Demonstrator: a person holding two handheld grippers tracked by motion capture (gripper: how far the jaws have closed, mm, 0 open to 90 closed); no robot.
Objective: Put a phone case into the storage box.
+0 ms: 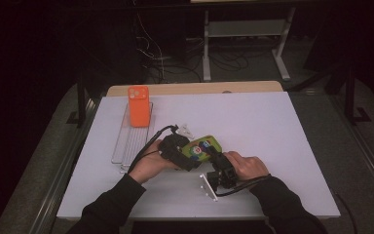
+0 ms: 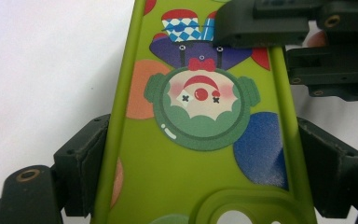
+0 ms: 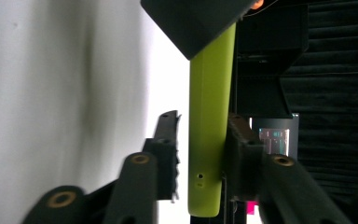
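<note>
A lime-green phone case [image 1: 202,146] printed with a clown figure hangs just above the white table, between both hands. My left gripper [image 2: 200,172] is shut on it, its pads pressed against the case's two long edges [image 2: 200,154]. From the right, my right gripper [image 3: 203,119] straddles the far end of the case [image 3: 207,140] across its thin side. One pad lies against the case's back. The other stands a sliver off the printed face, so this gripper is open. In the left gripper view, one of the right gripper's fingers [image 2: 261,25] covers the clown's hat.
An orange phone [image 1: 138,106] lies on a clear wire rack [image 1: 131,141] at the back left of the white table [image 1: 282,126]. A small pale object [image 1: 184,130] lies just beyond the left hand. The table's right half is bare. Dark floor, cables and a stand lie beyond.
</note>
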